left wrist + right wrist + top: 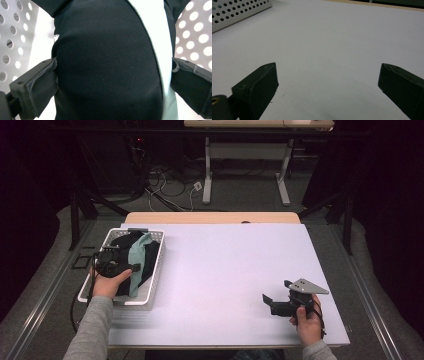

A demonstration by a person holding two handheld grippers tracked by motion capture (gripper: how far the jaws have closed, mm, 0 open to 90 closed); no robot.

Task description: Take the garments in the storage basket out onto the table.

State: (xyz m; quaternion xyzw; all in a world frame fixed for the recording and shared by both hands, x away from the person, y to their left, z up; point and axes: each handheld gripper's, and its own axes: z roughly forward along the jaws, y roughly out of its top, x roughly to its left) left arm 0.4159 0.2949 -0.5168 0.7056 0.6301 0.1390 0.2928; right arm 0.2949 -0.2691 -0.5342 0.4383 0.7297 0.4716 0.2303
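My left gripper (116,265) is down inside the white perforated basket (156,270), which sits at the left side of the white table (230,265). In the left gripper view its jaws stand wide apart, one on either side of a bulge of black cloth (105,67); the left jaw touches the fabric, while the right jaw looks just clear of it, though I cannot be sure from this close. So that claw is released, straddling the cloth rather than pinching it. The black cloth lies in the basket together with a pale teal cloth (138,254), which is just to its right and partly over it.

My right gripper (280,304) rests low over the bare table near the right front corner, well apart from the basket. Its jaws are spread wide with nothing between them.
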